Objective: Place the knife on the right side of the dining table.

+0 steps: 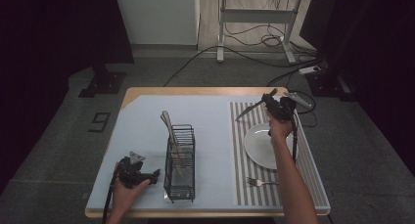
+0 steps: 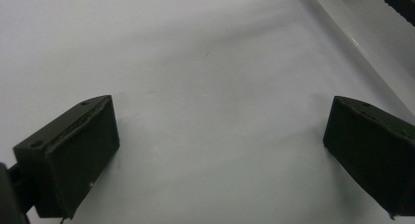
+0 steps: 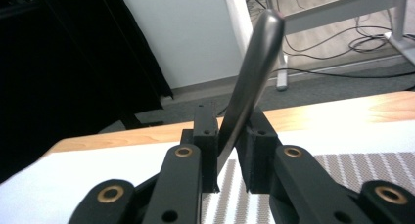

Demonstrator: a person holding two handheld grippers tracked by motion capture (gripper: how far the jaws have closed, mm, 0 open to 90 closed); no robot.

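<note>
My right gripper (image 1: 268, 102) is held up over the far end of the striped placemat (image 1: 239, 187), shut on a metal knife (image 1: 246, 113). The knife's blade slants down to the left. In the right gripper view the knife's rounded handle (image 3: 254, 62) rises from between the two black jaws of the right gripper (image 3: 231, 120), which press on it from both sides. My left gripper (image 1: 157, 174) rests low at the near left of the table, pointing at the wire rack. The left gripper (image 2: 220, 150) stands open, its jaws wide apart over bare pale mat.
A black wire cutlery rack (image 1: 179, 160) stands in the middle of the pale blue mat (image 1: 142, 131) with utensils (image 1: 170, 128) leaning out of it. A white plate (image 1: 258, 146) lies on the placemat, a fork (image 1: 259, 182) in front of it.
</note>
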